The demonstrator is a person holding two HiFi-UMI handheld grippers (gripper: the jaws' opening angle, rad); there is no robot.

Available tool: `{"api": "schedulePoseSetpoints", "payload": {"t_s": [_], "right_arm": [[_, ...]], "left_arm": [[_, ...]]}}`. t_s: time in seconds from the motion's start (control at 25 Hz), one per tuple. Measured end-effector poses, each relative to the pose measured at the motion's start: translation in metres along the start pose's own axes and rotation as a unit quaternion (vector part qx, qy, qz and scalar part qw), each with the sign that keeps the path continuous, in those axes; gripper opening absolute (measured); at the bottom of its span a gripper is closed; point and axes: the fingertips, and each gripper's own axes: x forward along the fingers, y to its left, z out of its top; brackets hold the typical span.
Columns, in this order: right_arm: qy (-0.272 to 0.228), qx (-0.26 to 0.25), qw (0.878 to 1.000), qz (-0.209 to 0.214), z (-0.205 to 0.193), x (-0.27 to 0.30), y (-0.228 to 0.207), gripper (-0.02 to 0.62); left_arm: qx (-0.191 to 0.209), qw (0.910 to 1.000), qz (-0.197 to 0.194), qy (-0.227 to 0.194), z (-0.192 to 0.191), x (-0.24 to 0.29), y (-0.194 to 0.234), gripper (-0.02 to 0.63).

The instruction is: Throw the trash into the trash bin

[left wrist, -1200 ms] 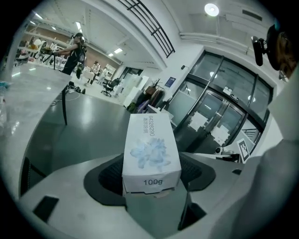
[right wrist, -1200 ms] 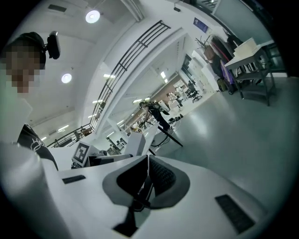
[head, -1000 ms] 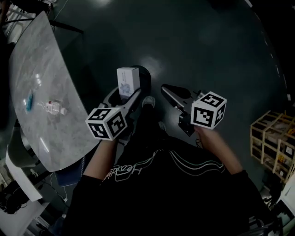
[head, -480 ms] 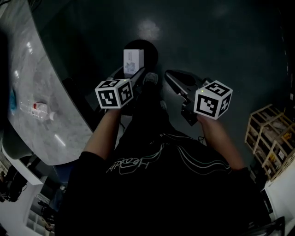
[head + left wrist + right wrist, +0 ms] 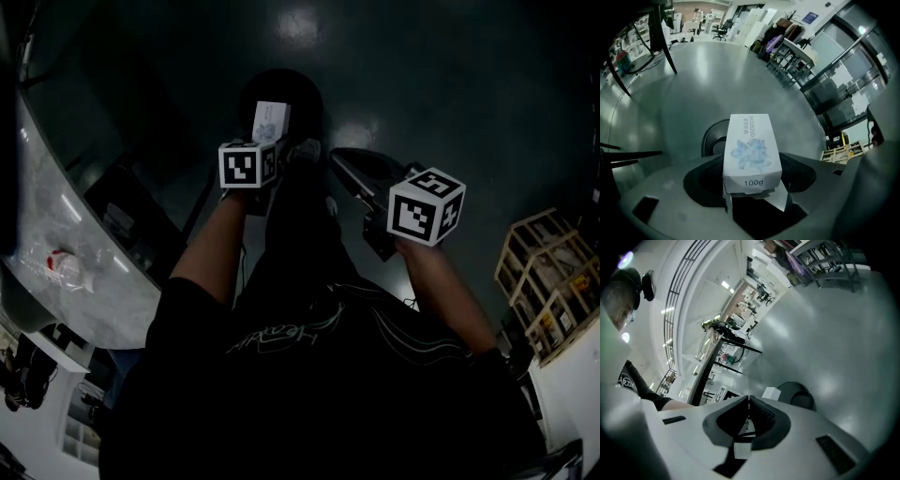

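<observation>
A white carton [image 5: 269,118] printed with a blue flower is clamped in my left gripper [image 5: 270,141]. It hangs right over the round black trash bin [image 5: 305,97] on the dark floor. In the left gripper view the carton [image 5: 752,150] fills the gap between the jaws of the left gripper [image 5: 752,180], and the bin [image 5: 712,138] shows just behind it. My right gripper [image 5: 339,159] is shut and empty, to the right of the bin. In its own view the right gripper [image 5: 748,400] has its jaws pressed together, with the carton [image 5: 771,393] and bin [image 5: 796,391] beyond.
A marble-topped table [image 5: 103,305] curves along the left, with a crumpled plastic bottle [image 5: 58,267] on it. Wooden crates [image 5: 548,272] stand at the right. The dark glossy floor [image 5: 450,84] spreads around the bin. The person's black shirt fills the lower head view.
Both grippers have sunk towards the floor. The left one carried the carton from beside the bin's edge to over its mouth. The table has slid out to the left edge.
</observation>
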Motion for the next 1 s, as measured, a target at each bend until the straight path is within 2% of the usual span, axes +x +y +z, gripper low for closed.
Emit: {"api": "schedulePoseSetpoints", "payload": {"t_s": [0.2, 0.28, 0.48, 0.64, 0.8, 0.92, 1.0], "right_arm": [[0.009, 0.018, 1.0, -0.004, -0.006, 0.01, -0.019, 0.035], [0.014, 0.028, 0.999, -0.009, -0.011, 0.01, -0.027, 0.036], [0.025, 0.04, 0.999, -0.014, -0.021, 0.012, -0.037, 0.035], [0.025, 0.043, 0.999, -0.011, -0.022, 0.014, -0.031, 0.035], [0.023, 0.036, 0.999, -0.012, -0.019, 0.008, -0.025, 0.035], [0.015, 0.03, 0.999, -0.015, -0.015, 0.001, -0.022, 0.035], [0.005, 0.028, 0.999, -0.017, -0.013, -0.005, -0.02, 0.035]], "left_arm": [[0.023, 0.9988, 0.018, 0.039, -0.009, 0.035, 0.016, 0.327], [0.021, 0.9986, 0.025, 0.042, -0.01, 0.042, 0.019, 0.327], [-0.016, 0.9988, -0.019, 0.042, -0.005, 0.048, 0.01, 0.364], [-0.004, 0.9989, -0.007, 0.046, -0.004, 0.042, 0.023, 0.364], [0.002, 0.9985, -0.009, 0.054, -0.005, 0.03, 0.018, 0.362], [-0.024, 0.9992, -0.032, 0.009, 0.009, 0.015, 0.002, 0.357], [-0.046, 0.9974, -0.043, -0.035, 0.021, 0.0, -0.006, 0.308]]}}
